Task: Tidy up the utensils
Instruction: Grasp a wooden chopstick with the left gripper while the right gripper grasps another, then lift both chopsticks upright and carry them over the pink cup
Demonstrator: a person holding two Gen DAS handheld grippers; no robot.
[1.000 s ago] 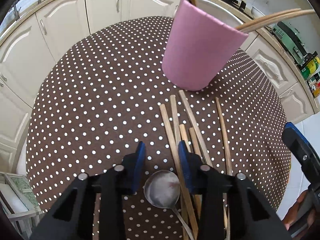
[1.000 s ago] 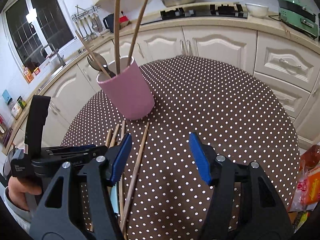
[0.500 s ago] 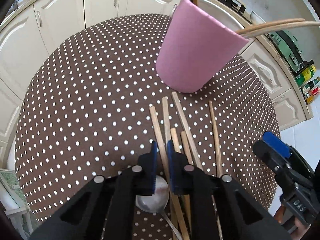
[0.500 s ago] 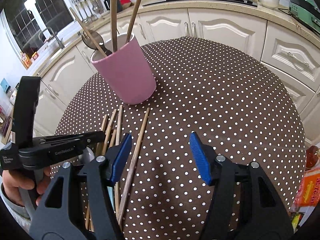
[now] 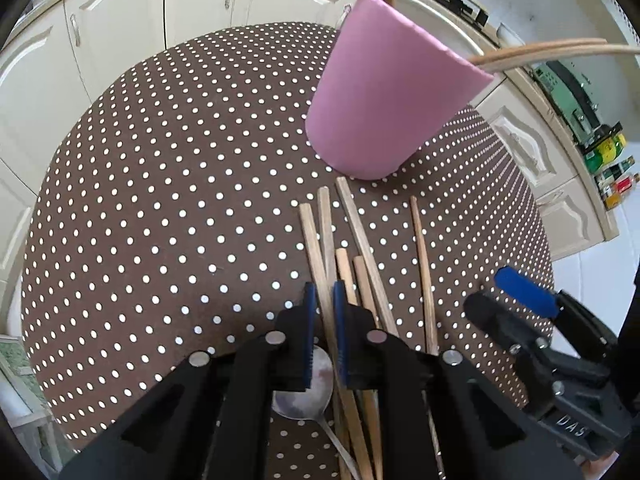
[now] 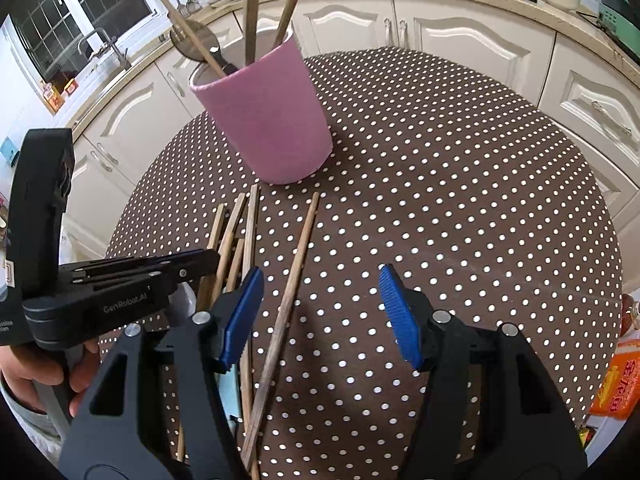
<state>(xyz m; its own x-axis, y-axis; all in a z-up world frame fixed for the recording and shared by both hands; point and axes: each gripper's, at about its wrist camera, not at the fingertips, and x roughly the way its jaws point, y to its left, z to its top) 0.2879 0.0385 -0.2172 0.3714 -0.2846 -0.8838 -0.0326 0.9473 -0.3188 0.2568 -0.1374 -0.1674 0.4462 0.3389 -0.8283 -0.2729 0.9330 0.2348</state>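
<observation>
L gripper [image 5: 323,304] on chopstick [image 5: 316,248]

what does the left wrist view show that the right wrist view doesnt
Only the left wrist view shows the left gripper pinching one chopstick, with a metal spoon beneath it. Only the right wrist view shows the right gripper with both blue pads wide apart, a window and a hand on the left tool. Both show the pink cup and loose chopsticks on the dotted table.

"GenRobot.AI" is printed on the left gripper [image 6: 202,262]; "DAS" on the right gripper [image 5: 506,294].
</observation>
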